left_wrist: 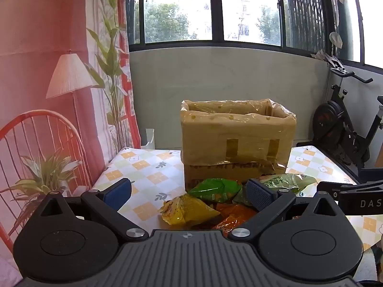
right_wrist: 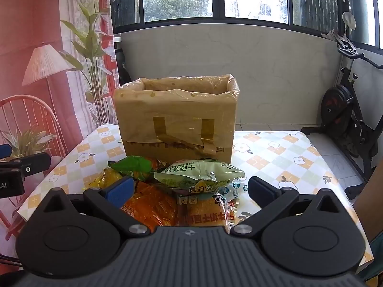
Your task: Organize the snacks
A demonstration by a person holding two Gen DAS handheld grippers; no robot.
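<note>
A pile of snack packets lies on the table in front of a cardboard box lined with clear plastic and open at the top. In the left wrist view I see a yellow packet, a green packet and an orange packet. My left gripper hangs open above them, holding nothing. In the right wrist view a pale green packet, an orange packet and a bread packet lie between the fingers of my right gripper, which is open and apart from them.
The table wears a checked flower cloth. An exercise bike stands at the right, beyond the table edge. A printed backdrop with a lamp and chair hangs at the left. The other gripper's side shows at the right edge.
</note>
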